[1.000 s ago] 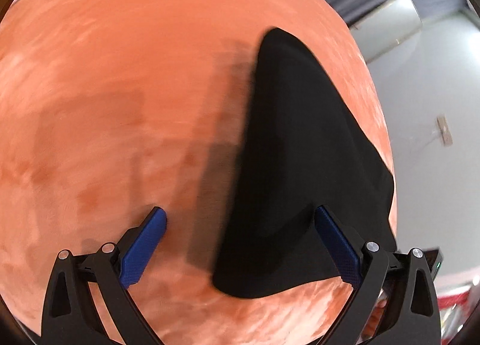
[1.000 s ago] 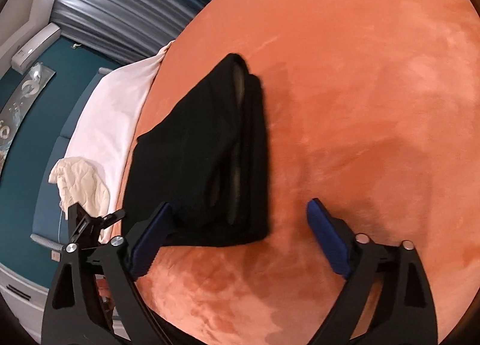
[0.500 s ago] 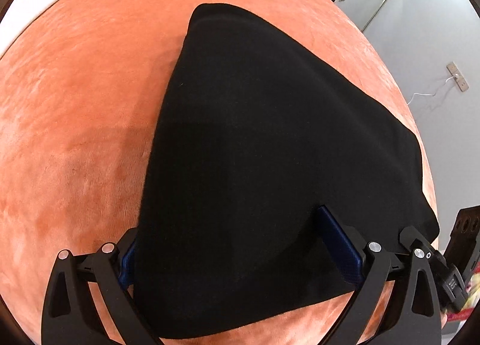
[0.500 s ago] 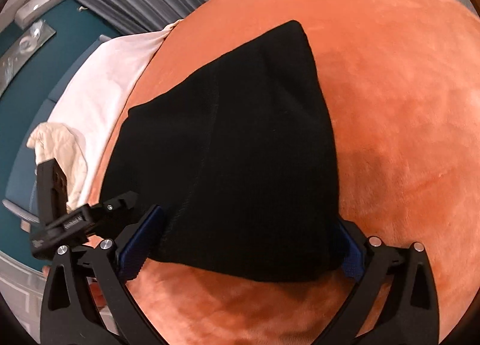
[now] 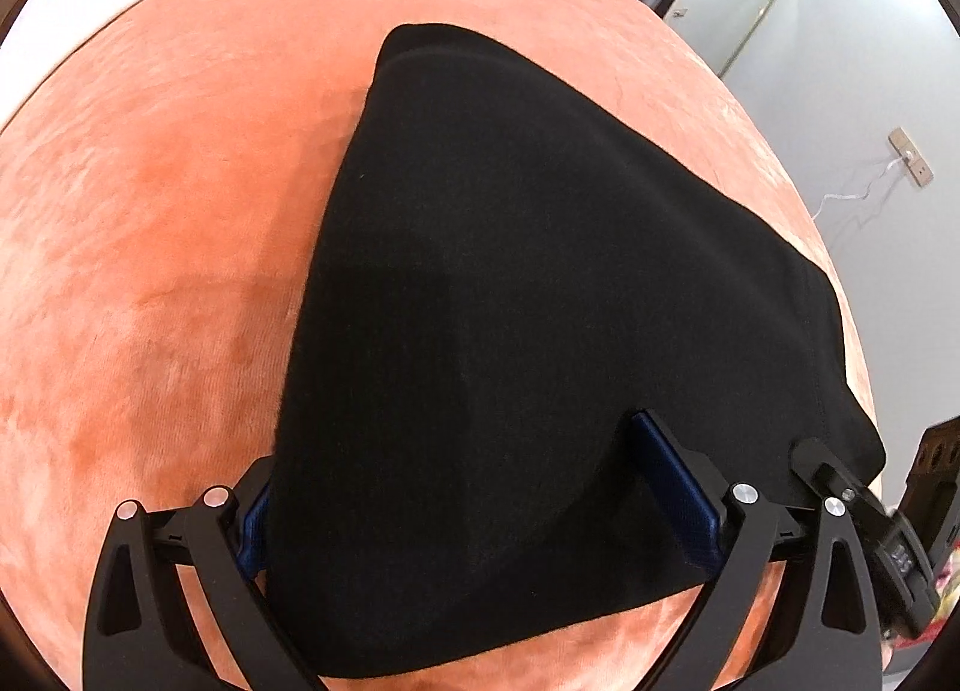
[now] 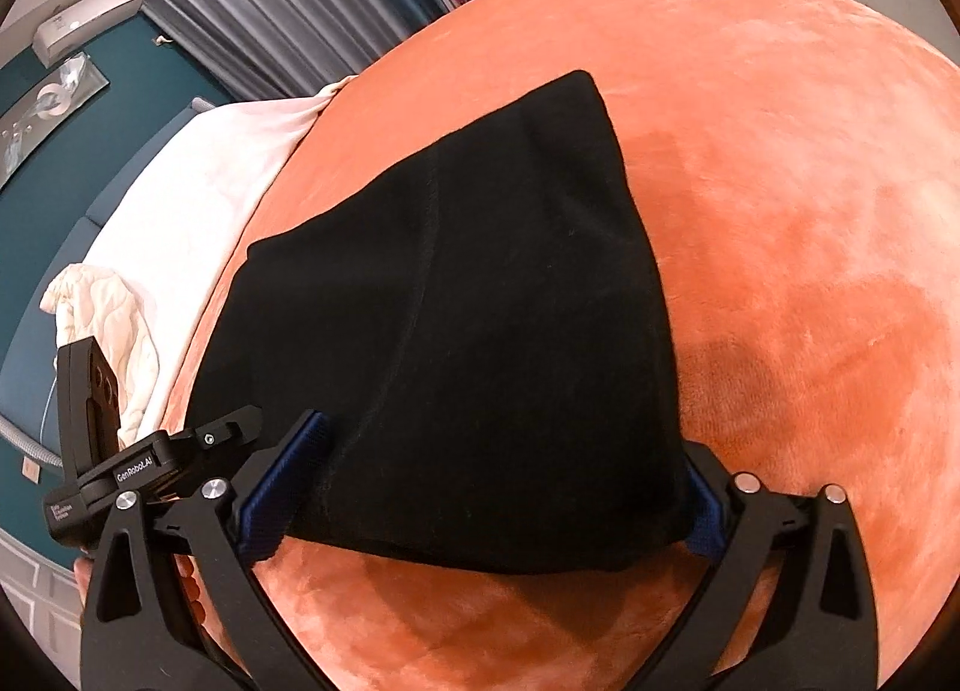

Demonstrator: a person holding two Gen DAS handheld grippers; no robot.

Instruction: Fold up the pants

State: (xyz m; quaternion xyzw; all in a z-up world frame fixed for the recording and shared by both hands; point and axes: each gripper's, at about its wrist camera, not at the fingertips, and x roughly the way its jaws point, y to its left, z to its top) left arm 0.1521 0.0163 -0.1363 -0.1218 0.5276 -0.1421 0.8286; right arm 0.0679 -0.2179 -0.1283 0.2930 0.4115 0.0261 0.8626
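Black folded pants [image 5: 540, 301] lie flat on the orange velvet cover [image 5: 150, 271]. My left gripper [image 5: 453, 451] straddles their near edge with its jaws wide. Its right finger [image 5: 672, 487] rests on top of the cloth, and the cloth hides most of the left finger. In the right wrist view the pants [image 6: 480, 301] fill the gap of my right gripper [image 6: 501, 439], whose jaws are closing. Its left pad [image 6: 288, 481] sits at the cloth's side; the right pad is half hidden behind the pants' corner.
A white sheet [image 6: 192, 199] and a cream quilted cloth [image 6: 114, 319] lie past the cover's far left edge. A teal wall panel and grey curtains [image 6: 288, 0] stand behind. The bed edge and a grey floor with a cable [image 5: 864, 199] are on the right.
Both grippers came in over the pants, which went from lying ahead of the fingers to filling the gap between them. Little has shifted in the last half second.
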